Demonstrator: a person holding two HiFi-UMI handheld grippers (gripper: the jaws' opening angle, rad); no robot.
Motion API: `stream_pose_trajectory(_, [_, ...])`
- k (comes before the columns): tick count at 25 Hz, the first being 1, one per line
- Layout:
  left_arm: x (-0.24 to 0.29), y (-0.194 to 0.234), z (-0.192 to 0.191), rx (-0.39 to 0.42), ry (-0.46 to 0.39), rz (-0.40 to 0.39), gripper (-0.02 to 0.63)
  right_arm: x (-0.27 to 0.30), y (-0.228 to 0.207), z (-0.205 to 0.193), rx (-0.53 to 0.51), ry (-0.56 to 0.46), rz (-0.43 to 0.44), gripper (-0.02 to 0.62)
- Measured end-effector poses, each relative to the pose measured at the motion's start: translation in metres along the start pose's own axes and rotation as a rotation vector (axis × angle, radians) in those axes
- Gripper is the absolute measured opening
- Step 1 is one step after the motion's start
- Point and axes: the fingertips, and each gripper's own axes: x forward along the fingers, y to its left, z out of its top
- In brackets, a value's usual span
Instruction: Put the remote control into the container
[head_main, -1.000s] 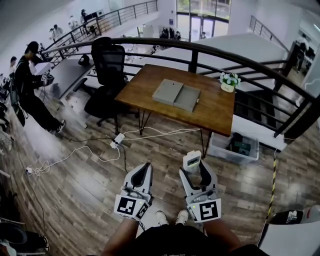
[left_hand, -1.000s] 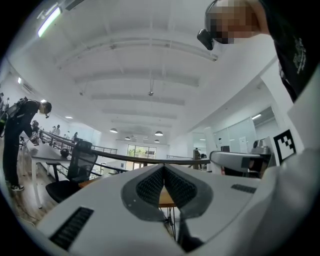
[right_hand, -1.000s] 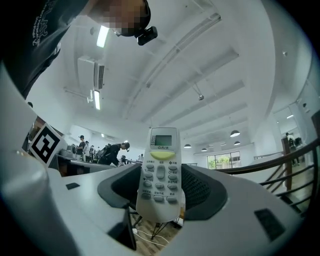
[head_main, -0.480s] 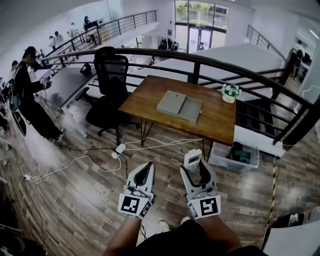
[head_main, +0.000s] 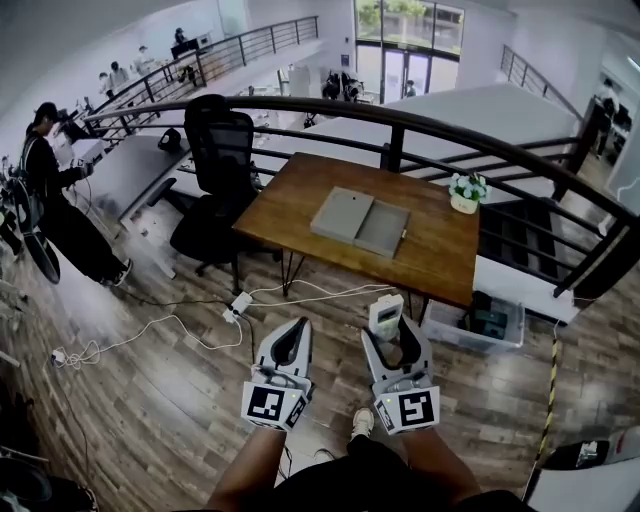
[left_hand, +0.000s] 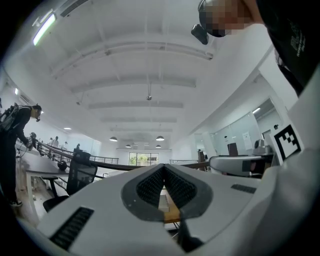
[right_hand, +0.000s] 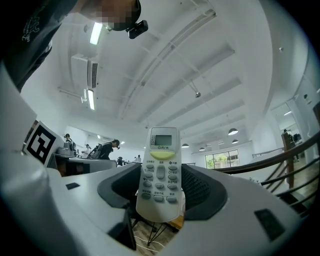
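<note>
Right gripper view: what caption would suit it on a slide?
Right gripper clamps a white remote control upright between its jaws.

This is an open-plan office on a mezzanine level. A wooden tabletop (head_main: 290, 205) on thin metal legs stands beside a curved black railing (head_main: 391, 148), with a black mesh office chair (head_main: 222, 150) off its left edge. White cables and a power strip (head_main: 238, 301) trail over the plank floor (head_main: 150, 390). At far left a person (head_main: 45, 200) works at a long grey desk (head_main: 130, 165) — glazed doors (head_main: 405, 35) and round ceiling lights (left_hand: 160, 138) lie beyond.
</note>
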Motion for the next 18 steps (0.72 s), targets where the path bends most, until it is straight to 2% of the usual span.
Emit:
stream_pose_trajectory(9, [0.077,0.012,-0.014,0.044,0.044,0.042,0.006,0.059,-0.058,-0.016,0.020,-0.004,0.029,0.265])
stream_pose_trajectory(13, [0.096,0.012,-0.026,0.056,0.095,0.044,0.006,0.070,-0.074,-0.028,0.010,0.020,0.058,0.265])
stream_pose_trajectory(18, [0.121,0.029,-0.032,0.051,0.084,0.072,0.006,0.092,-0.090,-0.036,0.028,0.022,0.068,0.265])
